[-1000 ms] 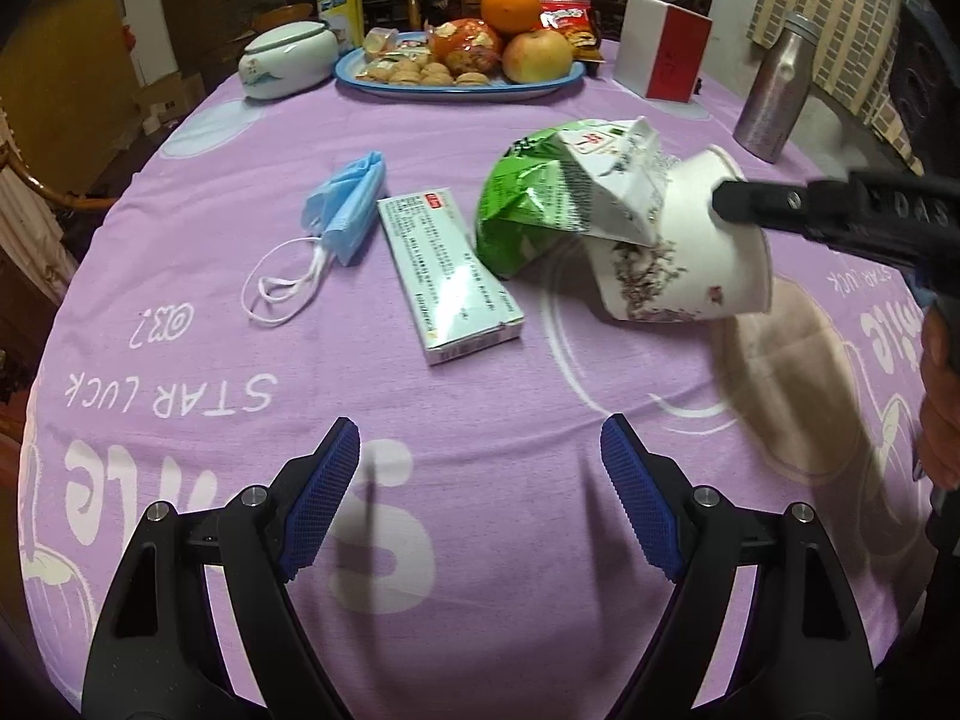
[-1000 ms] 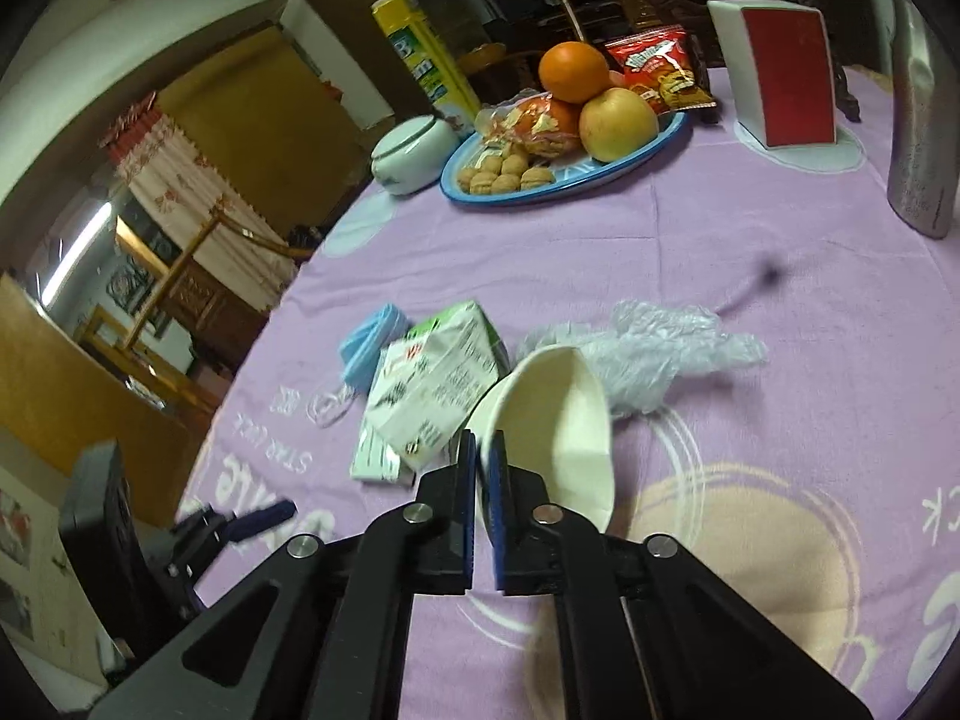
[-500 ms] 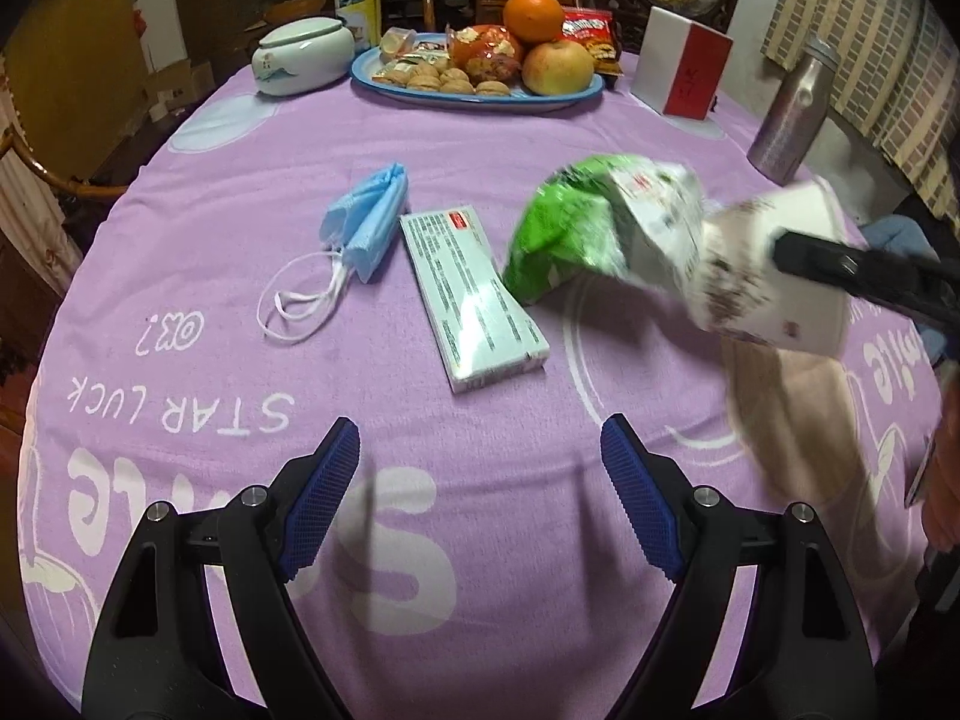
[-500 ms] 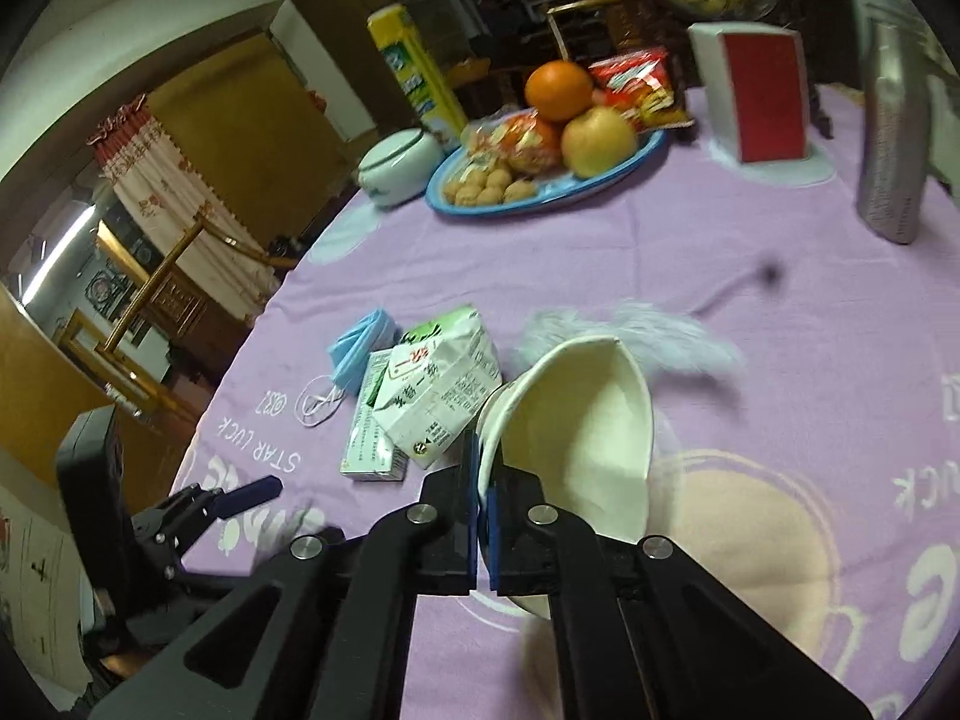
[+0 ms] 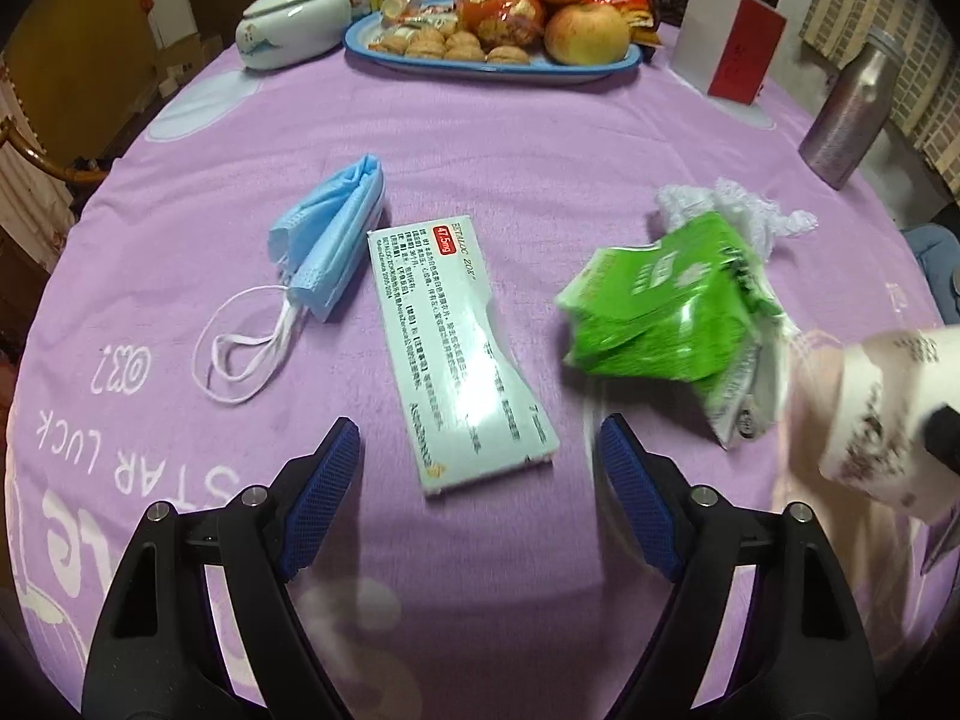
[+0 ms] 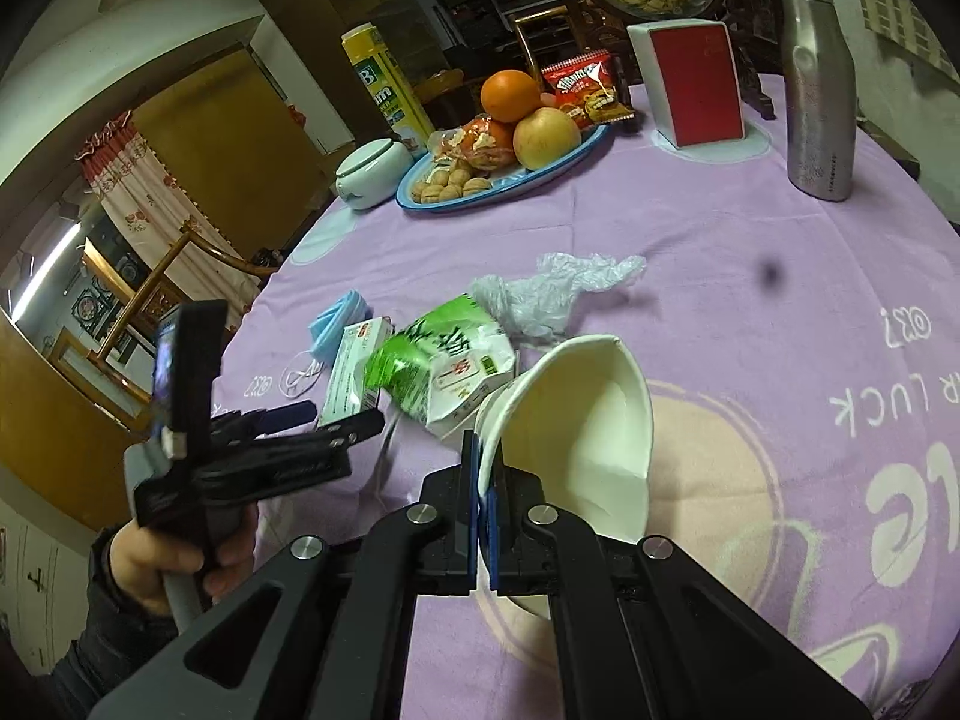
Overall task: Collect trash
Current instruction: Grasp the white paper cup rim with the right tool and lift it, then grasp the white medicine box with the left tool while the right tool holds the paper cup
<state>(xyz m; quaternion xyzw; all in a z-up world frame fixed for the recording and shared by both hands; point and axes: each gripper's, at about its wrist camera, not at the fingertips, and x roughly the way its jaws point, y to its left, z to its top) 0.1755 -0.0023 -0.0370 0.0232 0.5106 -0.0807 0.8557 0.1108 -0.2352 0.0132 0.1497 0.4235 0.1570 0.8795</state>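
Observation:
My right gripper [image 6: 483, 450] is shut on the rim of a white paper cup [image 6: 588, 420], squashing it flat there. In the left wrist view the cup [image 5: 870, 408] shows blurred at the right edge. A green snack bag [image 5: 654, 306] sits against the cup's outer wall [image 6: 444, 354]; whether it rests on the cloth I cannot tell. My left gripper [image 5: 477, 438] stands open just above the near end of a pale medicine box [image 5: 456, 354], touching nothing. A blue face mask [image 5: 330, 234] lies left of the box. Crumpled clear plastic [image 5: 744, 210] lies behind the bag.
The round table wears a purple cloth [image 5: 540, 138]. At the back stand a blue tray [image 5: 360, 42] of fruit and nuts, a white lidded jar [image 5: 288, 30], a red and white box [image 5: 732, 54] and a metal bottle [image 5: 846, 114]. A hand [image 6: 150, 564] holds the left gripper.
The right gripper has carried the cup toward the near right, the green bag moving along with it and uncovering the crumpled plastic. My left gripper has come forward over the medicine box.

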